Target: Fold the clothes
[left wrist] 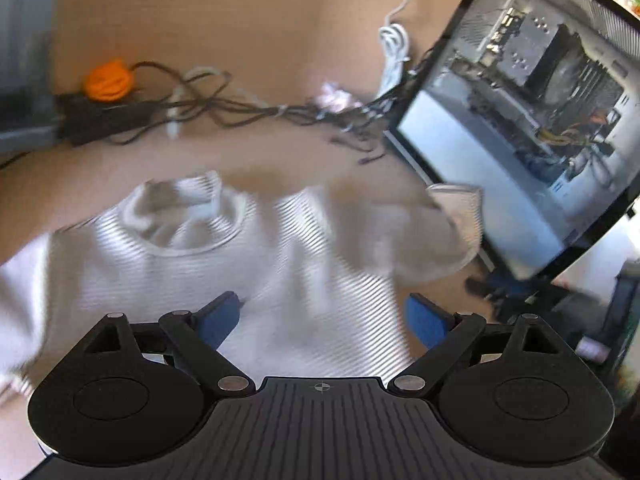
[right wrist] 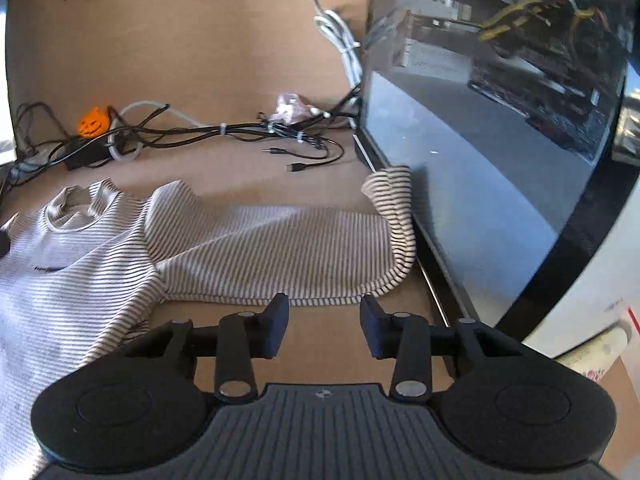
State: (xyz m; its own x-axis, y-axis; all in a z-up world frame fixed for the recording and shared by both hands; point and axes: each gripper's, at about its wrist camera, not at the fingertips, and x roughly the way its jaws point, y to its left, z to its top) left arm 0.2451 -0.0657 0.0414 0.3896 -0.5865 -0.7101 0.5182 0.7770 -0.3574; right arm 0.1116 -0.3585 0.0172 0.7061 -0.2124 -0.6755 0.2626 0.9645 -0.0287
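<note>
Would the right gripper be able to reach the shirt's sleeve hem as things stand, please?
Probably yes: the right gripper stands open just short of the sleeve hem of the striped shirt, with only bare table between.

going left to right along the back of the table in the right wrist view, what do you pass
orange pumpkin figure → tied bundle of black cables → crumpled pink wrapper → coiled white cable → glass-sided computer case

Tan table [right wrist: 224, 40], striped shirt [right wrist: 280, 252] spread flat, cables [right wrist: 240, 130] and orange pumpkin [right wrist: 93, 121] behind, glass-sided computer case [right wrist: 500, 168] beside sleeve
</note>
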